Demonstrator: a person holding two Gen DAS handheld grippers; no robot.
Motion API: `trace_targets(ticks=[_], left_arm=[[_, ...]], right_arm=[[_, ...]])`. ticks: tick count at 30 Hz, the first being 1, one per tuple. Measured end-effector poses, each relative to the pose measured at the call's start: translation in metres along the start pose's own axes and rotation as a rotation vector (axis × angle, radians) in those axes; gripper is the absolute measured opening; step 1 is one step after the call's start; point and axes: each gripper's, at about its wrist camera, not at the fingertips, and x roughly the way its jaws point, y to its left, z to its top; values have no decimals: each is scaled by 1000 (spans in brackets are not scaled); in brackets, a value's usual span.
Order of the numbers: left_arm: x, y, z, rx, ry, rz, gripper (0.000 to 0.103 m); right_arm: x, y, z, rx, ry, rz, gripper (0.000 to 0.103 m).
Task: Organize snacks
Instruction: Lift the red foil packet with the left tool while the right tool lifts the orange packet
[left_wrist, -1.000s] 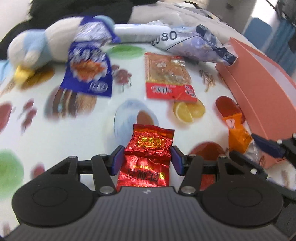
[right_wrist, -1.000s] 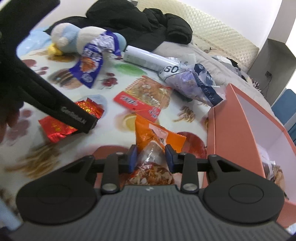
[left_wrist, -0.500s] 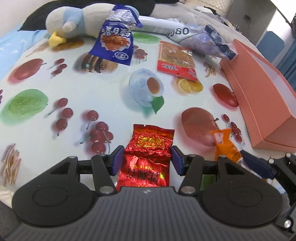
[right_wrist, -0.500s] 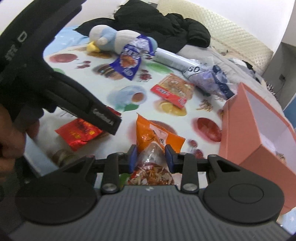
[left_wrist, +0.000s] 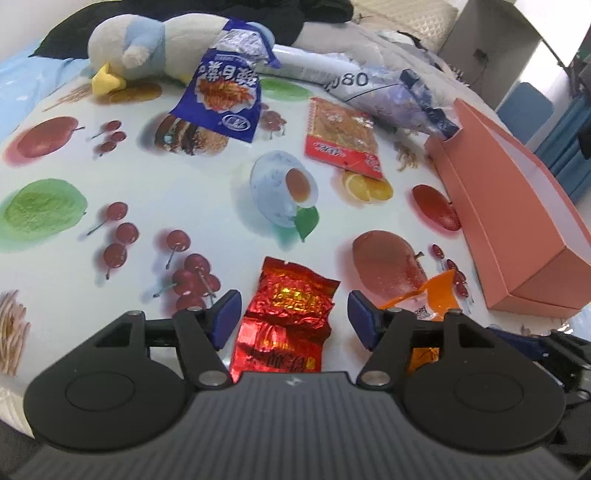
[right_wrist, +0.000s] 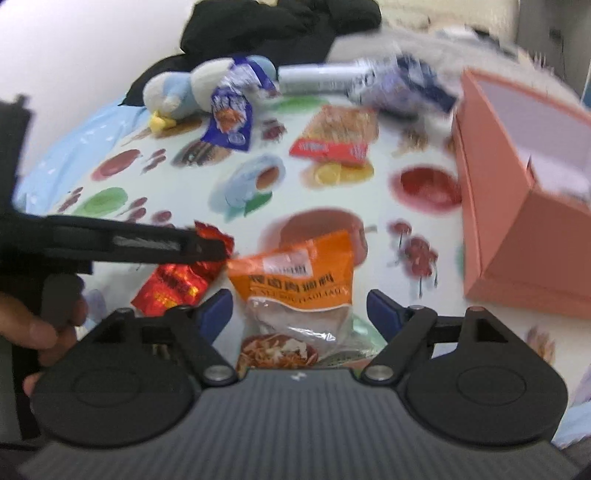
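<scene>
I see the fruit-printed cloth (left_wrist: 184, 192) spread over a bed, carrying everything. The salmon-pink box (left_wrist: 517, 229) lies open along the cloth's right edge, its long side running away from me. At the far edge a plush penguin (left_wrist: 147, 55) lies on its side, with a blue snack bag (left_wrist: 225, 99) leaning on it, long axis running from the far edge toward me. To its right a clear pouch with dark blue ends (left_wrist: 399, 96) reaches toward the box's far corner, and just before that pouch a red-and-clear snack pack (left_wrist: 341, 136) lies flat, long axis slightly tilted.

Near the front edge my left hand-held gripper (left_wrist: 293, 317) has just been opening; its jaws stand clear on both sides of the crinkled red foil packet (left_wrist: 291, 317), which lies flat between them, long axis pointing away from me, gold print in the middle. My right hand-held gripper (right_wrist: 299, 312) has just been opening too, wider; the orange packet (right_wrist: 295, 273) with its clear lower half lies flat between the parted pads, untouched, orange end pointing away, just beside the red one.
</scene>
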Motion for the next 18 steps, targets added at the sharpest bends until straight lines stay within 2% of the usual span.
trace_targets(ticks=[9,15,18], left_arm=[[7,-1,-1,17,0,-17,69],[8,2,0,4,-15,-37,69],[10,1,-1,17,-18,-33,69]], right_arm=[[23,-5,-1,8,75,38,79],[27,-8,4,11,70,43,72],[23,-15,7,41,43,0,72]])
